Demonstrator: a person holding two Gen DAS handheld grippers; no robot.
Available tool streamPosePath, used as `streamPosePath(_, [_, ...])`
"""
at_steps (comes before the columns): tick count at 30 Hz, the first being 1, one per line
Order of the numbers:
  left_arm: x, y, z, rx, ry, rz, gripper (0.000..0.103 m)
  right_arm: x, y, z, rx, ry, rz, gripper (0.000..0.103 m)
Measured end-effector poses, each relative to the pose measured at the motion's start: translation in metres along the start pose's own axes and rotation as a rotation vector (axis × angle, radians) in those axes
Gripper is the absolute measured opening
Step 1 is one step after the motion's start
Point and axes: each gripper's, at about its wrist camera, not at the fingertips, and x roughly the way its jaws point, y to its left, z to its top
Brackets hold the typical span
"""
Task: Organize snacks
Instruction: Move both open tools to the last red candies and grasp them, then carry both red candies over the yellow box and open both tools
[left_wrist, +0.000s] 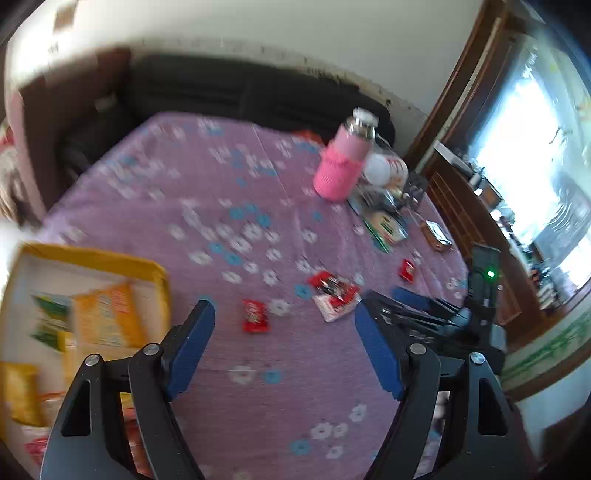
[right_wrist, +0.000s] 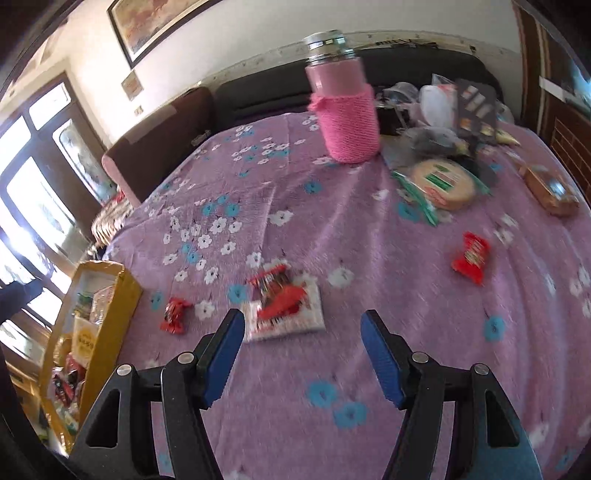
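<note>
Both tools are released: left tool (left_wrist: 284, 332), right tool (right_wrist: 302, 334). Just ahead of the right tool lies a white packet (right_wrist: 286, 308) on the worktop (right_wrist: 332, 236); a yellow box (left_wrist: 92, 258) sits left of the left tool.

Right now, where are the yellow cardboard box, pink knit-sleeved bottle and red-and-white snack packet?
yellow cardboard box (left_wrist: 110, 258), left wrist view, far rim.
pink knit-sleeved bottle (right_wrist: 347, 125), right wrist view, knit sleeve.
red-and-white snack packet (right_wrist: 284, 306), right wrist view, centre.
</note>
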Motion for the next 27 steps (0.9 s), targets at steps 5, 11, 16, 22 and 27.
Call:
streamPosePath(5, [0.061, 0.017, -0.004, -0.069, 0.114, 0.002, 0.078, 0.044, 0.029, 0.018, -0.122, 0.059, -0.031, 0.065])
streamPosePath(11, [0.089, 0.021, -0.006, -0.052, 0.167, 0.014, 0.078, 0.076, 0.034, 0.015, -0.198, 0.107, -0.086, 0.035])
streamPosePath(16, [0.112, 0.010, -0.006, 0.022, 0.198, 0.037, 0.078, 0.058, 0.024, 0.008, -0.160, 0.056, -0.069, 0.023])
streamPosePath(22, [0.132, -0.013, -0.013, 0.195, 0.195, 0.172, 0.038, 0.015, 0.001, -0.001, -0.074, -0.021, -0.007, 0.023])
streamPosePath(27, [0.124, -0.018, -0.021, 0.217, 0.182, 0.170, 0.025, 0.000, -0.013, -0.007, -0.009, -0.030, 0.061, 0.023])
